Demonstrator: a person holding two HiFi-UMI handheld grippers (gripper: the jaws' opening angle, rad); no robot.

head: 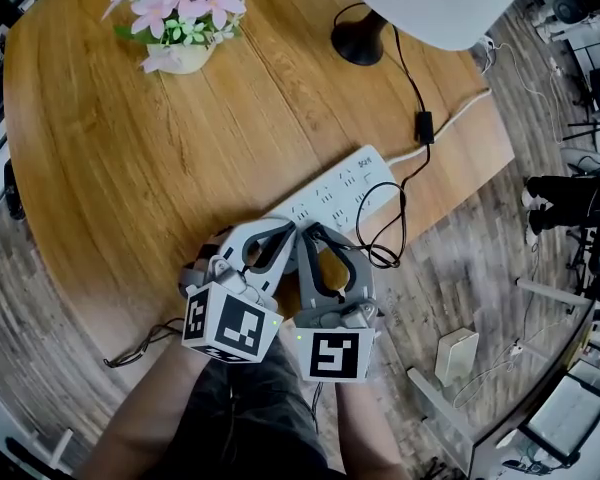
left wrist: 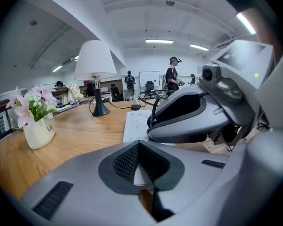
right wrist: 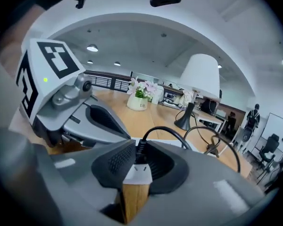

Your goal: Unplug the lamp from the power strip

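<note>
Matt wood table point(head: 130, 168), smooth white plastic power strip point(head: 345, 183) (black plastic plug point(right wrist: 141, 152))

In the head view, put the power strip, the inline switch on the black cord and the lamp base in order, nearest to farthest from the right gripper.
1. power strip, directly at the tips of the right gripper, which clamps the plug.
2. inline switch, further up and to the right.
3. lamp base, farthest, at the view's top.
</note>
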